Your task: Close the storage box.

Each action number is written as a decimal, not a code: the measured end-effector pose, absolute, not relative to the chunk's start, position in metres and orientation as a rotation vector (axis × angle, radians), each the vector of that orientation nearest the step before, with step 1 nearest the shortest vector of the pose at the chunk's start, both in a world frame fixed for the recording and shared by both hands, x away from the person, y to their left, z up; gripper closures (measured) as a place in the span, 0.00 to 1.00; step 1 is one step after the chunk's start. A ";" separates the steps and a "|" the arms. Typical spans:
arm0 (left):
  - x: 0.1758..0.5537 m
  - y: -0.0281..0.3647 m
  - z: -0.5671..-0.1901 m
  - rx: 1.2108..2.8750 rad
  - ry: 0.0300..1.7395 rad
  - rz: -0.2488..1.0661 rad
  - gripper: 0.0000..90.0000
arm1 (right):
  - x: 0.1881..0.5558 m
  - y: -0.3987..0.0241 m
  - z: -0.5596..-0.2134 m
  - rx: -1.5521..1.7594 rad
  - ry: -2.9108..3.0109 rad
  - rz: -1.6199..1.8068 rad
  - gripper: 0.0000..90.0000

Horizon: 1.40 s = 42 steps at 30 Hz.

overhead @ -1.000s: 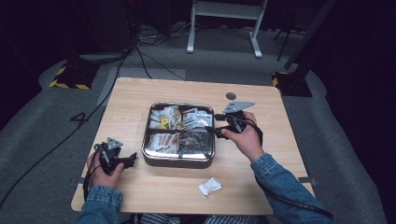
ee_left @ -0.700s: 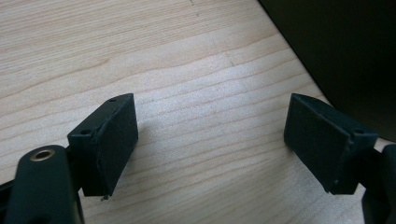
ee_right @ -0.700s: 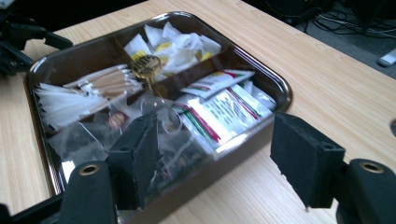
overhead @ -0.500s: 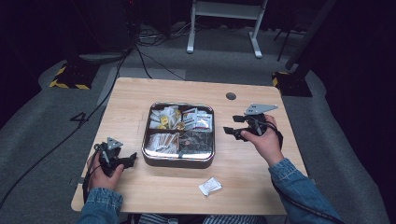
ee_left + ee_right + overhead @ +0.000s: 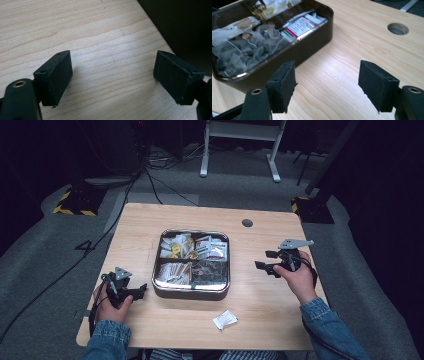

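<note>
A square metal tin [image 5: 190,293] stands mid-table, its four compartments full of tea bags and sachets. My right gripper [image 5: 263,259] is held to the right of the tin, clear of it, pointing left at it. Its jaws have just been opening and are open, with nothing between them. In the right gripper view, its pads [image 5: 327,82] frame bare wood, with the tin's dark wall [image 5: 294,53] just ahead on the left. My left gripper [image 5: 143,291] rests left of the tin's front corner, open [image 5: 112,72] over bare tabletop.
A small white sachet [image 5: 225,319] lies on the wood near the front edge, in front of the tin. A round cable hole [image 5: 247,223] [image 5: 398,28] sits toward the far right. Cables and a white stand lie on the floor behind the table.
My right hand has drawn away from the tin's right edge, moving right and a little toward the person, and its jaws have spread wider. The left gripper has stayed put.
</note>
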State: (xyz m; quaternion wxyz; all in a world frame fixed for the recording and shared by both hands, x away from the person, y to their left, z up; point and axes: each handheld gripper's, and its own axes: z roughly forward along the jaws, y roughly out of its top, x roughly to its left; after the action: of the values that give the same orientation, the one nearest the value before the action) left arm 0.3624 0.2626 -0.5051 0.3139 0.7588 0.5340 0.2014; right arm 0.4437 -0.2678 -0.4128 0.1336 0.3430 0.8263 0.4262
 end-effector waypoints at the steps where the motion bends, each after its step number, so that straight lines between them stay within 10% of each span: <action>1: 0.363 0.262 -0.505 2.001 1.408 0.528 0.17 | 0.443 -0.271 -0.415 1.001 2.391 1.232 0.34; 42: 0.370 0.263 -0.505 2.006 1.403 0.525 0.17 | 0.430 -0.309 -0.500 1.104 2.401 1.024 0.23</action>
State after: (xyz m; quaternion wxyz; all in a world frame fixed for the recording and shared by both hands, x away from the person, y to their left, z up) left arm 0.3695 0.2628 -0.5049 0.3135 0.7609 0.5321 0.1992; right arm 0.4305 -0.3091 -0.4998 0.1533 0.3850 0.8371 0.3570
